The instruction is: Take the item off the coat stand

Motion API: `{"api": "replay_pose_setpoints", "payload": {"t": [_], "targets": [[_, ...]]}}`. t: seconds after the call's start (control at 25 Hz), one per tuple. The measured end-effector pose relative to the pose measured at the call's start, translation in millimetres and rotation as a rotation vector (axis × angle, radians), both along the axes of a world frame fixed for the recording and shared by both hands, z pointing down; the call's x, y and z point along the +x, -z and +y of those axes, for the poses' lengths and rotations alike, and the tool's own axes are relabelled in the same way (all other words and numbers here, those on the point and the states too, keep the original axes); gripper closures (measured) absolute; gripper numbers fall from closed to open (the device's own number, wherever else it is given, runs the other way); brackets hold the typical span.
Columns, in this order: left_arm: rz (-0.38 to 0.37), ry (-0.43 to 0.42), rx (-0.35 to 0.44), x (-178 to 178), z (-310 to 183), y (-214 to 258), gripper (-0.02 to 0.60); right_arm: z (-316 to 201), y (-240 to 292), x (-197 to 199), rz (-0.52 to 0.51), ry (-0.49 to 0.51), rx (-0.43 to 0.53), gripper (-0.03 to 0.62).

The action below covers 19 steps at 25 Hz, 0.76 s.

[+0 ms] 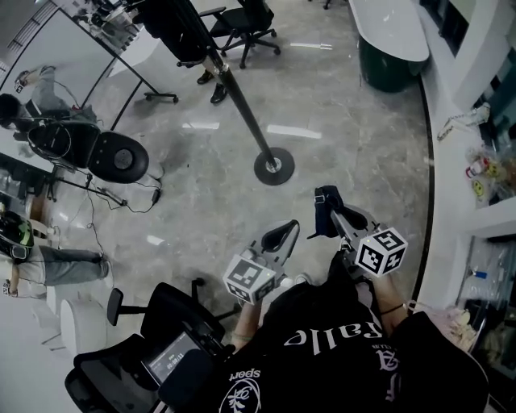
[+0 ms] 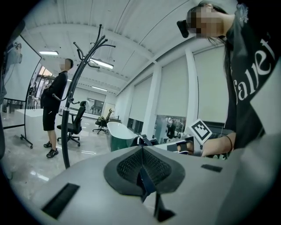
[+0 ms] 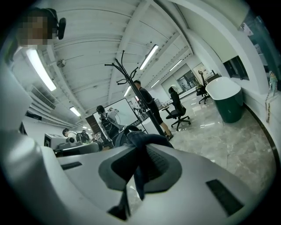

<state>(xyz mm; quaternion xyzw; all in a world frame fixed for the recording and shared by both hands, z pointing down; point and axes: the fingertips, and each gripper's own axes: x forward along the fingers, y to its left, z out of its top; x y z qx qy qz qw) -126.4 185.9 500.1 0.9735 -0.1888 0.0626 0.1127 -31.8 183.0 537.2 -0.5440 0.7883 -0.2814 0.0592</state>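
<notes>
**A:** Where's the item now?

**B:** Close in, by the holder's chest. It's a dark-blue cloth [image 1: 324,206], bunched up, and the right gripper [image 1: 339,218] has its jaws clamped on a fold of it. It hangs well apart from the coat stand [image 1: 242,109].

**A:** And the other gripper?

**B:** The left gripper [image 1: 284,234] sits just beside it with its jaws pressed together. There's a thin dark sliver at the seam, and I can't tell if that's cloth.

**A:** How would the cloth handle?

**B:** Soft and light, I'd say. It droops over the pads, so it isn't stiff and nothing about it looks fragile. A thin fold could slide out, so a thick bunch is the safer hold. The 2nd gripper could take a loose end.

**A:** And the room?

**B:** The floor [image 1: 347,121] is grey and polished, glossy and likely slick. Farther off is the stand's round base [image 1: 274,166], and its hooks [image 2: 90,44] are bare. A person [image 2: 53,94] in black stands near it. Beyond that there's 1 office chair [image 1: 250,24], and a green counter [image 1: 387,60] at the far right.
</notes>
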Motion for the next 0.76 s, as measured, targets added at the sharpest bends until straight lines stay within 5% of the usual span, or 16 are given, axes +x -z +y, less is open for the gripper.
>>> {"api": "replay_pose_setpoints", "payload": {"t": [0.16, 0.76], "targets": [[0.022, -0.017, 0.011, -21.4, 1.2, 9.5, 0.577, 2.7, 10.5, -26.0, 0.016, -0.007, 0.014, 0.557], [0.053, -0.076, 0.031, -10.1, -1.1, 17.2, 0.577, 6.7, 13.9, -24.1, 0.035, -0.038, 0.021, 0.557]]}}
